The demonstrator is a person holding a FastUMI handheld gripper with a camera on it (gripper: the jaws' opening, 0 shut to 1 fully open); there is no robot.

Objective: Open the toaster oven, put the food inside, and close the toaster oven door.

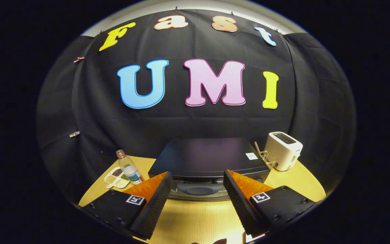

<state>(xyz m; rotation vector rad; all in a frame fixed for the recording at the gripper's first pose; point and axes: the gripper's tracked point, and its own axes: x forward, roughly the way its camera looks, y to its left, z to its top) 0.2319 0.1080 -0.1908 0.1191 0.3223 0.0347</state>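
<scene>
Toaster oven (pixel 208 159) sits at the middle of the round wooden table (pixel 198 220), its back to the far cloth wall and its door facing near, so the dark handle (pixel 200 187) on the shut door lies just ahead of the gripper (pixel 198 181); that placing, I judge, lets a straight forward reach meet the handle first. One oven, one table. To the far right stands one white slot toaster (pixel 284 150), well clear of the door's swing, with one small wire rack (pixel 266 158) between it and the oven. To the left, near the table's rim, stands one clear bottle (pixel 129 167), upright, touching or just beside one divided snack tray (pixel 116 177), probably the food kept within easy reach. The gripper's two fingers stand wide apart, holding nothing, spread broadly enough to straddle the handle.
</scene>
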